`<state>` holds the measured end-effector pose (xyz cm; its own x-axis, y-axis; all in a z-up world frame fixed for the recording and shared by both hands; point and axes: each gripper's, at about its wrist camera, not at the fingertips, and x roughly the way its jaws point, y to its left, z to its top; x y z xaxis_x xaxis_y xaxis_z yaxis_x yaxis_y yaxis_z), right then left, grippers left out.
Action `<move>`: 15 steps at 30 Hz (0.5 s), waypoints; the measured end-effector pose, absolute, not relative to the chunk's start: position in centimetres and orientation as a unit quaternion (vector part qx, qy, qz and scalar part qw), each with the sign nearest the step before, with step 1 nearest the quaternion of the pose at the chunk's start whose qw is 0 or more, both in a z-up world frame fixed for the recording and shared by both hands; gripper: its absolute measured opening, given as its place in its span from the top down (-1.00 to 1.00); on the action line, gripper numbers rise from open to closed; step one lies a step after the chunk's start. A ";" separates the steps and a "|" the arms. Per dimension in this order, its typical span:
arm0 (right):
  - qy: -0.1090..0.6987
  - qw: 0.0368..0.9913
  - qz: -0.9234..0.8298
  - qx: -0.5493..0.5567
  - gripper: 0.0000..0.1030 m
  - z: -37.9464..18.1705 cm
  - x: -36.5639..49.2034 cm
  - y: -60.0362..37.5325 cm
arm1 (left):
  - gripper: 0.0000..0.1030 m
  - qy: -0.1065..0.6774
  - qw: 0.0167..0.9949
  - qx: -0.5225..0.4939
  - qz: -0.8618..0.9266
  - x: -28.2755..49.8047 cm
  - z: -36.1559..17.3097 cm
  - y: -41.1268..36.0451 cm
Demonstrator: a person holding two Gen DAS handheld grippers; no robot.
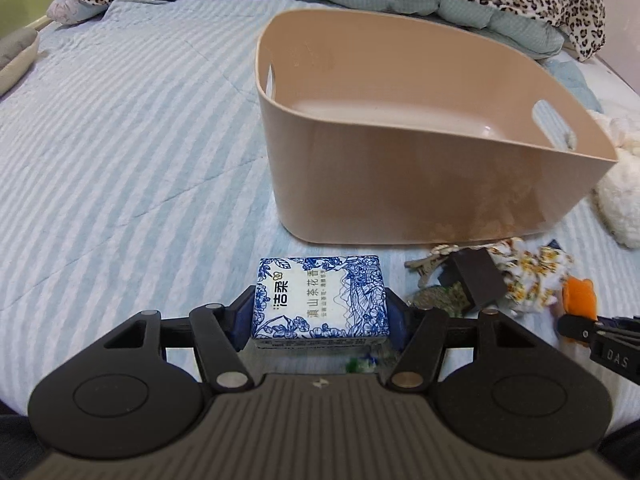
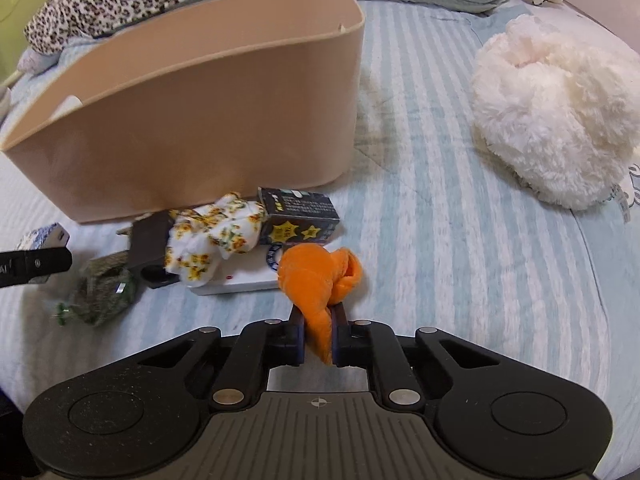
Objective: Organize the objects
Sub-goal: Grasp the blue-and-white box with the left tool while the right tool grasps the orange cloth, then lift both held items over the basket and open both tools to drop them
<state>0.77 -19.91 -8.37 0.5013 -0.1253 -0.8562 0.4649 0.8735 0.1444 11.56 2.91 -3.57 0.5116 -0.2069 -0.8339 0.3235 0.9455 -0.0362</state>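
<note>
Two things are getting handled at once here, and nothing has landed in the beige bin (image 1: 420, 184) yet, its floor is looking bare from the left wrist view. Your left hand-held gripper (image 1: 320, 312) is squeezing the blue-and-white tissue pack (image 1: 320, 300) just in front of the bin. Your right hand-held gripper (image 2: 318, 336) is pinching the orange cloth (image 2: 320, 276) beside the pile. Still sitting on the bed (image 2: 460, 240) against the bin's front wall: the floral cloth (image 2: 212, 240), the dark box with stars (image 2: 298, 220), a black block (image 2: 148, 248), a greenish packet (image 2: 104, 288), a flat white box (image 2: 240, 280). The white plush (image 2: 556, 112) is lying well apart. So you're basically just starting.
</note>
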 end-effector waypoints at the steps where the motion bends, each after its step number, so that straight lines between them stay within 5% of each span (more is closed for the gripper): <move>1: 0.463 0.850 -0.173 0.182 0.78 -8.0 0.4 -19.8 | -0.25 0.469 0.867 0.061 -0.157 11.1 -3.1 3.1; 15: 0.360 0.901 -0.171 0.170 0.78 0.0 -1.8 -20.5 | -0.26 0.418 0.881 0.059 -0.214 7.6 3.7 1.6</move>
<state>-1.82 -20.49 0.02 0.6818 -0.1857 -0.7076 0.4312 0.8834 0.1836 7.65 1.63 3.75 0.5585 -0.3272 -0.7622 0.4264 0.9015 -0.0745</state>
